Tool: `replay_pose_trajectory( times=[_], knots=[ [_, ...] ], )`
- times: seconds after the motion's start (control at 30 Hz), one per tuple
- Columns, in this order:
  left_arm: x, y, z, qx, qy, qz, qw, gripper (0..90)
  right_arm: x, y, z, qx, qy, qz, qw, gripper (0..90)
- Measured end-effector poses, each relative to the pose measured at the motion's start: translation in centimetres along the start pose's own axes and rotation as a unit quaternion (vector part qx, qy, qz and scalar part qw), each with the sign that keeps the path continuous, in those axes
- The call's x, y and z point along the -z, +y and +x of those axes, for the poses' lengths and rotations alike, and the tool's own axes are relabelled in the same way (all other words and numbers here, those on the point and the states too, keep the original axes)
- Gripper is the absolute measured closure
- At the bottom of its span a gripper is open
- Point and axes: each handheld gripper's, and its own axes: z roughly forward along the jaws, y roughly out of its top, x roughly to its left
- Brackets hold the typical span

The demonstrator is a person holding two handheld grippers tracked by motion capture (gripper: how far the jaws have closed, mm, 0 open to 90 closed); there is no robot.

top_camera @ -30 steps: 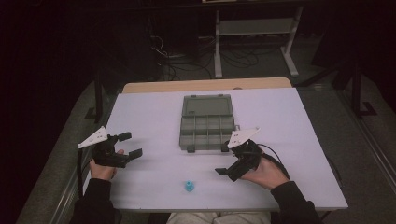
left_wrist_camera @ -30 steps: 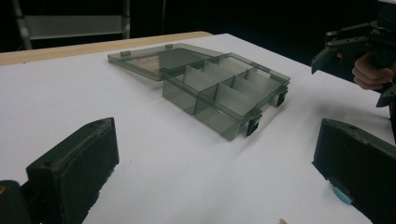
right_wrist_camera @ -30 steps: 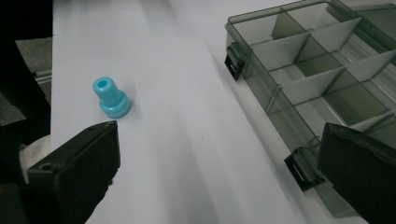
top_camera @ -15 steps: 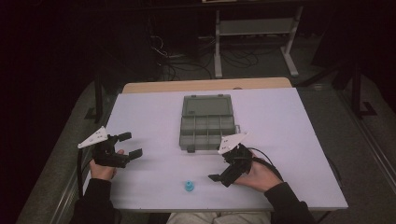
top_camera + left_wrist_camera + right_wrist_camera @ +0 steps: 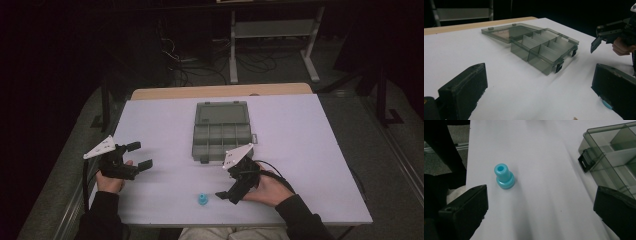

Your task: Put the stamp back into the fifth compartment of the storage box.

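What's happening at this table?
A person holds a gripper in each hand. The right gripper, jaws open, is close to a small blue piece standing near the table's front edge. The left gripper hovers open off to the side. An open compartment box lies mid-table.

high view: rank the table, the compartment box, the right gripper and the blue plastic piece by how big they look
1. table, by far the largest.
2. compartment box, lid open flat.
3. right gripper, clearly smaller than the box, though it is held above the table and so nearer the camera.
4. blue plastic piece, the smallest.
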Motion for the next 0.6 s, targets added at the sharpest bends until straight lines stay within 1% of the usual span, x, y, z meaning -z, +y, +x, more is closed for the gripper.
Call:
replay_pose_trajectory(
  times=[0.23,0.6],
  knots=[
    [0.0,0.0,0.0,0.0,0.0,0.0,1.0,0.0,-0.7,0.5,0.2,0.004,0.009,0.004,0.9999,0.0],
    [0.0,0.0,0.0,-0.001,-0.001,0.0,1.0,0.0,-2.4,1.4,0.8,0.02,0.03,0.022,0.9991,0.0]
  ],
)
